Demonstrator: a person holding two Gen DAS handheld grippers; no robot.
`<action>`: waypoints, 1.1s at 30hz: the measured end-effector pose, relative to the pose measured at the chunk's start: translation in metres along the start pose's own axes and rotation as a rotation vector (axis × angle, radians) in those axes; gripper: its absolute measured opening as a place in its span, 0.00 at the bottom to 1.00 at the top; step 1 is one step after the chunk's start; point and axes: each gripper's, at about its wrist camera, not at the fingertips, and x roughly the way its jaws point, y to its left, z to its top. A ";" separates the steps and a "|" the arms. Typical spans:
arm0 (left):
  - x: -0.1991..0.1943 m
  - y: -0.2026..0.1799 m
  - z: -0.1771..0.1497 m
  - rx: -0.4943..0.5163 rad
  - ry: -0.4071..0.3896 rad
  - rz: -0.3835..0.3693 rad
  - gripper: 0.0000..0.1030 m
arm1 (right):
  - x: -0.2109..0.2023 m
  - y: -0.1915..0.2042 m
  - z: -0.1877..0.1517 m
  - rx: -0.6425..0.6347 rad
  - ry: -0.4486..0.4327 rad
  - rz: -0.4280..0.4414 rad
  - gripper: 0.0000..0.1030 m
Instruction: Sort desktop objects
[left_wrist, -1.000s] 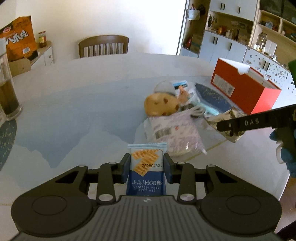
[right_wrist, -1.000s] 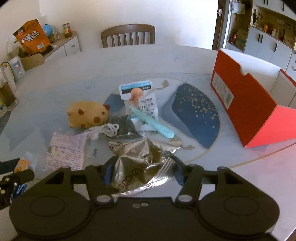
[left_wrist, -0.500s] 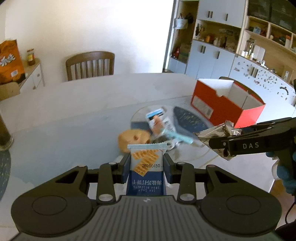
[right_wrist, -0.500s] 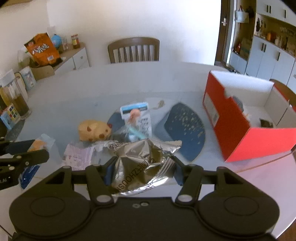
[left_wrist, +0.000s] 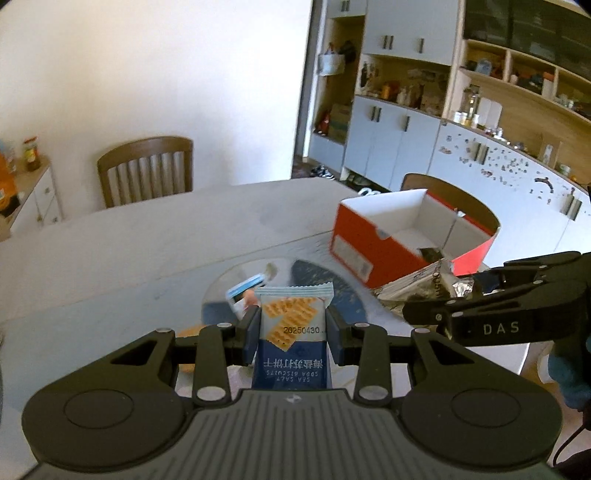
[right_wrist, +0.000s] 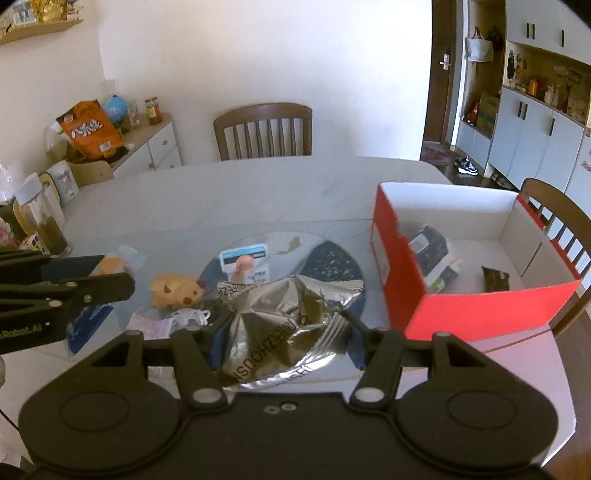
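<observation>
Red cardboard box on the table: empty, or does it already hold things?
Not empty. The open-topped red cardboard box already holds a dark packet and a small brown wrapped item on its white floor.

On the blue biscuit packet (left_wrist: 291, 343) you hold, "20250430" and, upside down, "SEA SALT SODA BISCUITS", "DAS" on your right gripper (left_wrist: 436, 295), partial "ZHOUSH" on the foil pouch (right_wrist: 284, 332), "Robot.AI" on your left gripper (right_wrist: 122, 280).
</observation>
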 end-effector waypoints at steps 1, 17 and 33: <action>0.002 -0.007 0.004 0.010 -0.005 -0.007 0.35 | -0.003 -0.005 0.001 0.003 -0.006 0.002 0.58; 0.052 -0.087 0.059 0.081 -0.046 -0.082 0.35 | -0.020 -0.086 0.022 0.035 -0.043 -0.017 0.56; 0.130 -0.144 0.093 0.105 -0.007 -0.123 0.35 | 0.005 -0.165 0.040 0.038 -0.004 -0.049 0.56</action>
